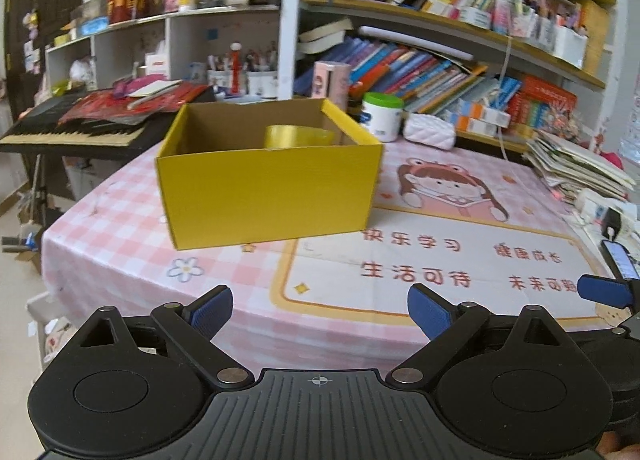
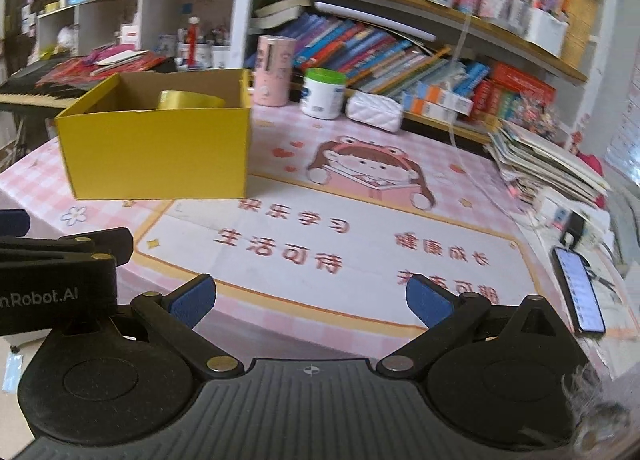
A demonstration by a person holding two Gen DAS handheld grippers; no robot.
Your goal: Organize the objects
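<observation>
A roll of yellow tape (image 1: 294, 136) is sitting inside the open yellow cardboard box (image 1: 268, 195), standing on edge against the far inner wall, with only its upper part showing above the near rim. The box is resting on the counter (image 1: 120, 227), which is covered by a pink checked cloth printed with a cartoon girl and Chinese characters; its long side is running across both views.

From the left tool (image 1: 320, 310) the box is lying almost straight ahead and a little to the left, so this tool is looking squarely at the long front wall. From the right tool (image 2: 311, 298) the same box (image 2: 160, 151) is lying ahead and well off to the left, with the tape roll (image 2: 190, 100) visible over the rim. The left hand therefore appears to be the nearer one to the box. Both tools are standing wide apart and holding nothing, hovering over the near edge of the counter.

Beyond the box, a pink cylindrical container (image 2: 275, 71), a white jar with a green lid (image 2: 323, 93) and a white quilted pouch (image 2: 374, 111) are lining up at the back of the counter, nearer the right tool's line. A phone (image 2: 578, 292) is lying at the right edge. I judge any of these to be candidates for the box.
</observation>
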